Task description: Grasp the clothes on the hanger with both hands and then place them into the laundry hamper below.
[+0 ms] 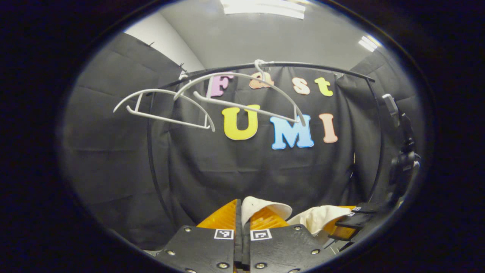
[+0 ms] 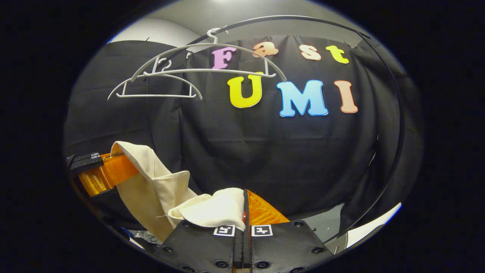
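Note:
A cream garment (image 1: pixel 265 207) hangs off the hangers, stretched between both grippers. In the left gripper view, my left gripper (image 1: pixel 239 212) is shut on one edge of the cloth, which folds over its right finger. Low at the right, the right gripper (image 1: pixel 343 223) holds another bunch of the same garment (image 1: pixel 316 219). In the right gripper view, my right gripper (image 2: pixel 245 206) is shut on a fold of the garment (image 2: pixel 212 210). The left gripper (image 2: pixel 104 172) is at the left, and the cloth drapes down from it. Two bare white hangers (image 1: pixel 246 96) (image 2: pixel 204 60) hang on the black rail (image 1: pixel 314 67) above.
The rail's curved black posts (image 1: pixel 153 159) (image 2: pixel 396 144) stand at both sides, in front of the black cloth wall. A strip of pale floor (image 2: pixel 326 223) lies low at the right in the right gripper view. Ceiling lights (image 1: pixel 263 8) shine overhead.

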